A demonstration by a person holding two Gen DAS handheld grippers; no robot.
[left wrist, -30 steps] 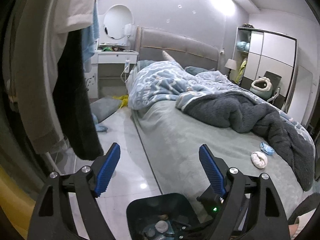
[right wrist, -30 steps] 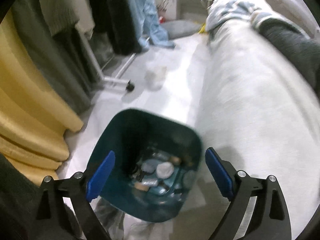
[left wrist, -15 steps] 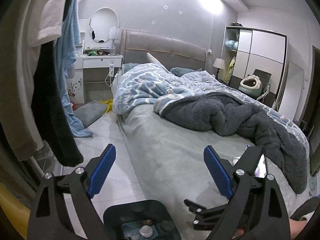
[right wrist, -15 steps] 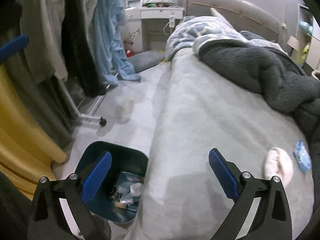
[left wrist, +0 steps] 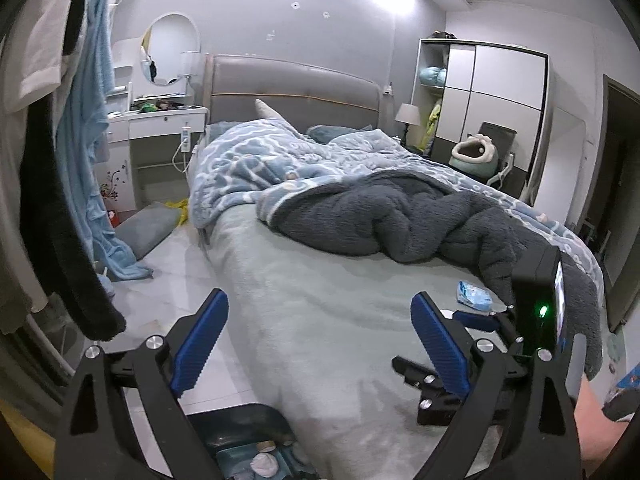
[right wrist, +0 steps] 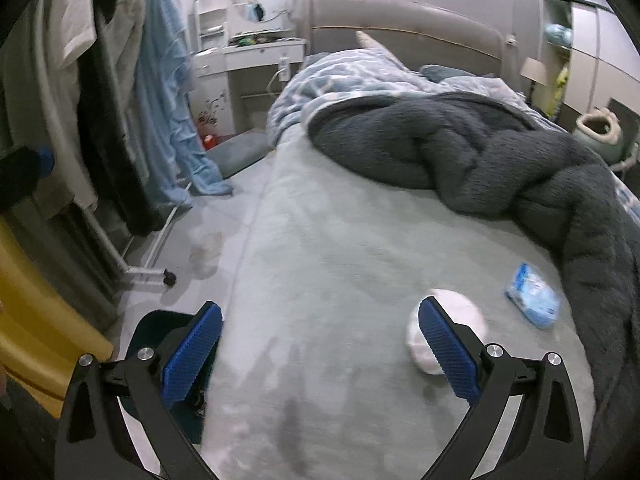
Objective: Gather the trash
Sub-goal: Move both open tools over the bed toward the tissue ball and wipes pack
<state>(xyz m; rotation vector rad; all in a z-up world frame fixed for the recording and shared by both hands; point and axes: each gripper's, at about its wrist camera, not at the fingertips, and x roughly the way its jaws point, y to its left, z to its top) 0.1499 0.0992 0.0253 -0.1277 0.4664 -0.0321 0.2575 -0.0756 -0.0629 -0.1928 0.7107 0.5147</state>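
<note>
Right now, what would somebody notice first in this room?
Probably the big dark grey fluffy blanket heaped across the bed. Next, two bits of trash near it on the sheet: a white crumpled wad and a blue packet, just ahead of the open right claw.

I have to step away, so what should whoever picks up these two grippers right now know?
Left gripper: jaws opening, nothing between them.
Right gripper: open, empty, over the grey-green bedspread.
Dark teal plastic trash bin stands on the floor beside the bed, with some trash already inside.
Left: crumpled white tissue wad and crinkled blue-and-white plastic wrapper, both on the bed near the dark grey fleece blanket.
</note>
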